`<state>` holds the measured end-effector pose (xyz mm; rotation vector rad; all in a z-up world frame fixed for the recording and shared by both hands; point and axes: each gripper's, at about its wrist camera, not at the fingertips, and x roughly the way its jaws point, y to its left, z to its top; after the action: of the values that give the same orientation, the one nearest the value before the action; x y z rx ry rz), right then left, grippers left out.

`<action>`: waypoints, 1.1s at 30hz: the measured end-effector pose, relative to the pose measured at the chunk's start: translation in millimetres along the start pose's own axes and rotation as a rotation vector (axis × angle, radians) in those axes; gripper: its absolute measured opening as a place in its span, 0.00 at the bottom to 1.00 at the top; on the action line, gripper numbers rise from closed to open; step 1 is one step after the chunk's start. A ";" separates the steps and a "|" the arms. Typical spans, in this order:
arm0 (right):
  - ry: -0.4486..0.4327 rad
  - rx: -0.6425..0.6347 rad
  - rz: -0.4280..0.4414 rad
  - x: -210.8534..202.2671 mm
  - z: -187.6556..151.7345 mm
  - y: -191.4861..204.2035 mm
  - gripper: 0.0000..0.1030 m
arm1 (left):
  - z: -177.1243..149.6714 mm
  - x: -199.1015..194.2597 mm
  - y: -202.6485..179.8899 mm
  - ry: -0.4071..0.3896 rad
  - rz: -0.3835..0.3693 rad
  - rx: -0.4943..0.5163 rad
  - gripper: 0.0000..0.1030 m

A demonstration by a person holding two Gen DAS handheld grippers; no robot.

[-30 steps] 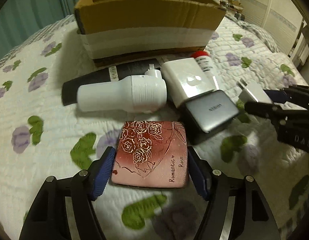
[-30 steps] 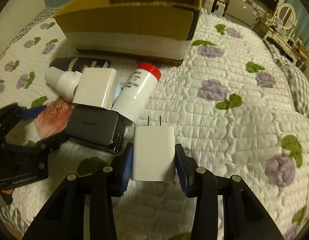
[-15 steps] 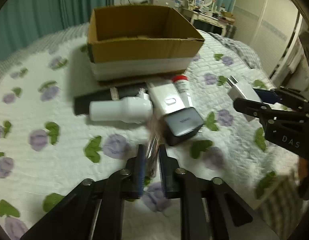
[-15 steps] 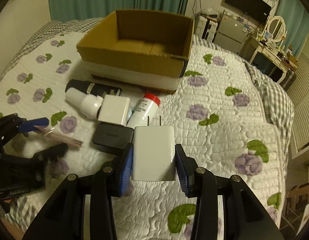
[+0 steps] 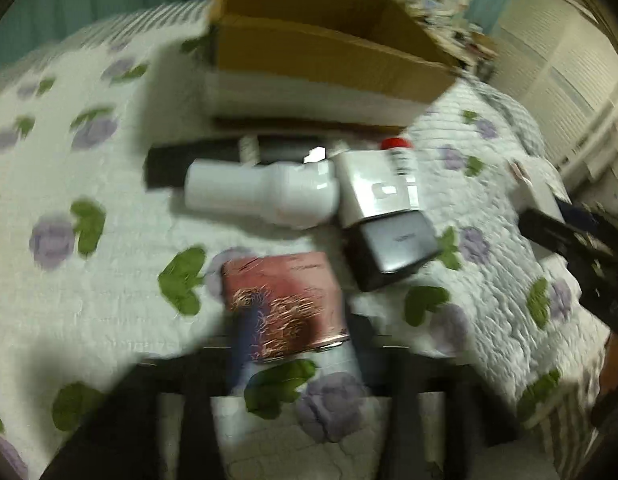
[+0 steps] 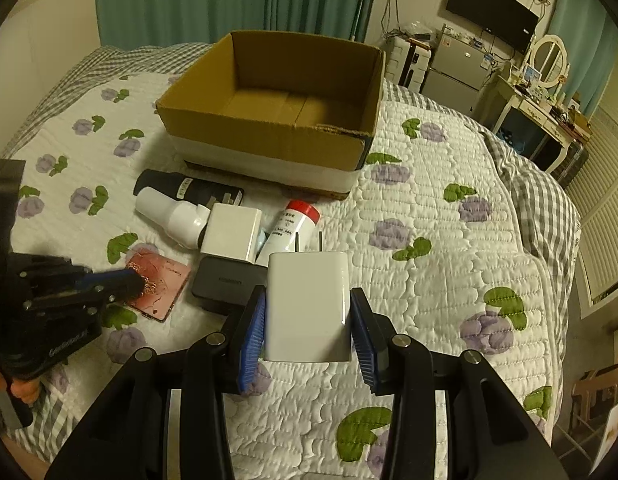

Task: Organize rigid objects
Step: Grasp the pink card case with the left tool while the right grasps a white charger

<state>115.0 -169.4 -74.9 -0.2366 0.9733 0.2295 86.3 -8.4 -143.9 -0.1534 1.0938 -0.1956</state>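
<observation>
My right gripper [image 6: 307, 320] is shut on a white plug adapter [image 6: 307, 304] and holds it above the quilt. My left gripper [image 6: 121, 280] reaches over the pink rose-pattern compact [image 6: 157, 284]; in the blurred left wrist view the compact [image 5: 285, 304] lies between its fingers, and I cannot tell whether they grip it. The open cardboard box [image 6: 277, 108] stands behind, with nothing showing inside. Before it lie a black tube [image 6: 189, 190], a white bottle [image 6: 173, 216], a white charger [image 6: 231, 238], a red-capped bottle [image 6: 293, 226] and a dark power brick [image 6: 225, 282].
All of it rests on a white flower-print quilt [image 6: 449, 264] on a bed. The bed's right edge drops off toward a shuttered wall. A dresser, fridge and TV stand beyond the bed.
The right gripper has risen with the adapter. The left gripper lifted the compact edge-on, then swung back; the compact now shows flat at a new angle, with heavy blur.
</observation>
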 end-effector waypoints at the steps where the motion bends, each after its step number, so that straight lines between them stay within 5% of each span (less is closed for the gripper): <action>1: 0.003 0.001 0.000 1.5 -0.8 -0.9 0.39 | -1.7 -0.6 4.2 -0.005 -0.017 -0.020 0.55; 6: 0.018 0.012 0.004 11.5 -4.7 -6.6 0.39 | -7.0 8.2 10.4 0.035 0.059 -0.003 0.57; 14: 0.033 0.035 0.027 26.6 -8.4 -11.4 0.39 | 8.6 48.4 6.6 0.105 0.061 -0.020 0.80; 17: 0.031 0.042 0.042 28.5 -9.1 -13.4 0.39 | 10.5 59.8 -10.3 0.143 0.157 0.044 0.78; 20: 0.017 0.053 0.051 26.2 -9.0 -15.7 0.39 | 11.8 48.8 -17.9 0.142 0.139 0.040 0.72; 23: -0.002 0.054 0.052 20.6 -7.9 -16.8 0.39 | 6.6 29.6 -27.8 0.118 0.063 0.050 0.71; 33: -0.056 0.050 0.009 -7.6 3.7 -25.8 0.39 | 25.3 -33.1 -42.7 -0.048 0.102 0.114 0.71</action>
<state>121.4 -193.5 -64.2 -0.1796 0.9232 0.2190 90.6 -41.5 -94.4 -0.0002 1.0372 -0.1611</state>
